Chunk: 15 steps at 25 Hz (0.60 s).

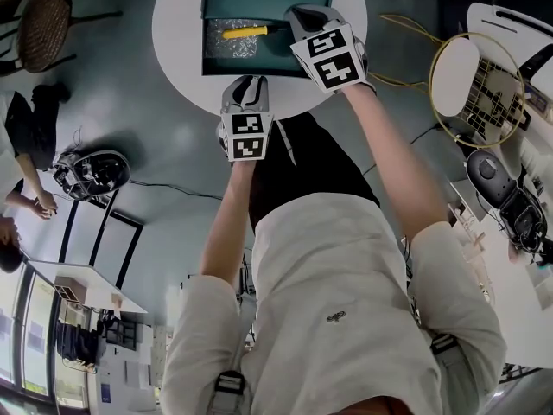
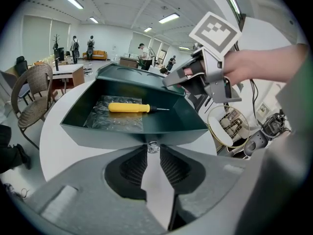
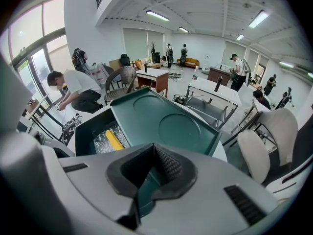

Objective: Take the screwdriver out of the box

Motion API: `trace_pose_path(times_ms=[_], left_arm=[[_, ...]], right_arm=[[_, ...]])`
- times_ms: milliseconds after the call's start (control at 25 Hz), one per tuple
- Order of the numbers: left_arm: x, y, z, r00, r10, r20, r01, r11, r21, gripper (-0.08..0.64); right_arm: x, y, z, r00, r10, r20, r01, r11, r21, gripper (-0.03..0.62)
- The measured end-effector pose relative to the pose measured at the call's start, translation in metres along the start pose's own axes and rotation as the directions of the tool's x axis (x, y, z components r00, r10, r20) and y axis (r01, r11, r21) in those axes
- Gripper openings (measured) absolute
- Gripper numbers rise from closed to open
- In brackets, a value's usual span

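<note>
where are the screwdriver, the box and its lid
screwdriver (image 2: 128, 107), left gripper view, on its yellow handle
box (image 2: 122, 132), left gripper view, on its near front wall
lid (image 3: 161, 115), right gripper view, on its flat green panel

Box: dark teal-green, plain.
Screwdriver: yellow handle, dark shaft.
Lining: crinkled, silvery-clear, perhaps plastic film.
Table: white.
Left gripper: grey shell, black ribbed pads.
Marker cube: white faces, black square patterns.
</note>
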<state>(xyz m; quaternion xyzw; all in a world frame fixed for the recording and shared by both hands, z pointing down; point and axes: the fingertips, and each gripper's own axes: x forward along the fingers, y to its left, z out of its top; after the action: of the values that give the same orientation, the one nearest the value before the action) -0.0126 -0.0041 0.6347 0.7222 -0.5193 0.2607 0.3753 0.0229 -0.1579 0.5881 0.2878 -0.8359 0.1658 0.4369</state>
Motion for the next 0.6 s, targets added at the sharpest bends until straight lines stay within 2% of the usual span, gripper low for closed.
trace_pose_path(times_ms=[120,360,600], left_arm=[[-0.004,-0.001,0.000,1.000,0.005,0.003,-0.005,1.000,-0.004,0.096],[-0.017,0.001,-0.006,1.000,0.005,0.002,-0.005,1.000,-0.019,0.103],[-0.033,0.001,-0.006,1.000,0.016,0.026,-0.015,0.998,-0.063,0.103]], right_arm=[[-0.008,0.005,0.003,1.000,0.006,0.013,-0.006,1.000,-0.026,0.028],[-0.023,0.027,0.008,0.999,0.036,0.034,-0.031,0.991,-0.133,0.044],[-0.020,0.062,-0.005,0.992,0.121,-0.032,-0.125,0.951,-0.282,0.080]])
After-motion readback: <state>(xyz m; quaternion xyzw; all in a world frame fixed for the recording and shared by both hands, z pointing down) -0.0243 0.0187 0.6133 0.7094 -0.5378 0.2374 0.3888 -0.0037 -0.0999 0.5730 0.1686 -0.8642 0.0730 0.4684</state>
